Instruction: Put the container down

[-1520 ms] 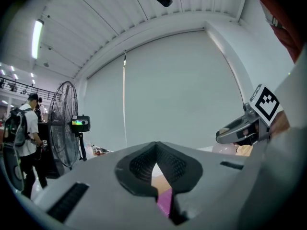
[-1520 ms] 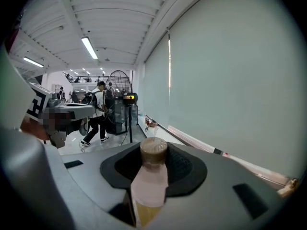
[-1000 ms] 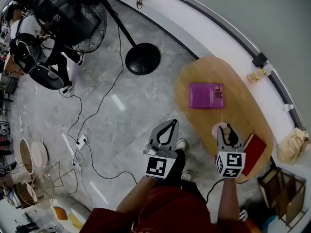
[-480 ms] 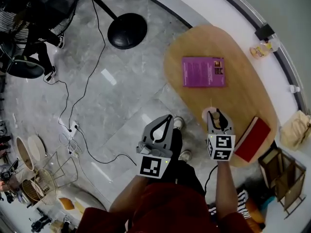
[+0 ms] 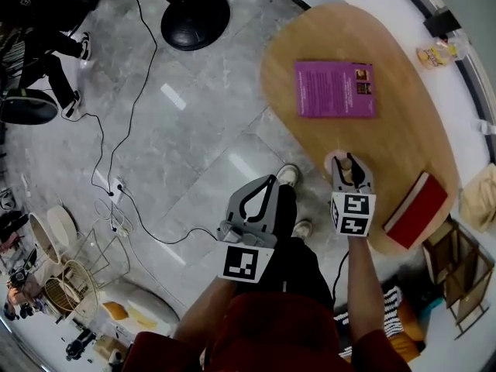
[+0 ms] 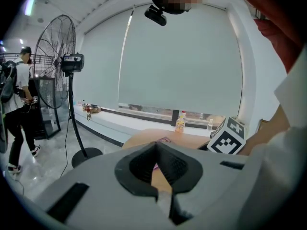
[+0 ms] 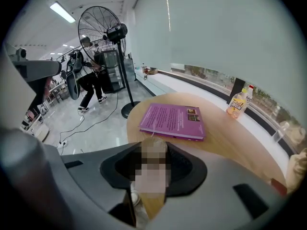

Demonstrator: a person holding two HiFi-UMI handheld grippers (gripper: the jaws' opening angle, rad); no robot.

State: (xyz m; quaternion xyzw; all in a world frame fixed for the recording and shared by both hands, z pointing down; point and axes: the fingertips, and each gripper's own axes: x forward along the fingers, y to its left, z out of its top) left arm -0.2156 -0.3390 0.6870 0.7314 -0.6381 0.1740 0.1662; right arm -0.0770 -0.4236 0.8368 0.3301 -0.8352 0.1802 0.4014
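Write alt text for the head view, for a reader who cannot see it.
Seen from above, a person's right gripper holds a small container over the near edge of an oval wooden table bearing a purple book and a red book. The left gripper hangs shut and empty over the grey floor.

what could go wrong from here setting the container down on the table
1. The container, held in the right gripper, is close to the near edge of the table. Released there, it might tip onto the floor.
2. The red book lies at the rim just beside that gripper. A sideways swing could knock it off.
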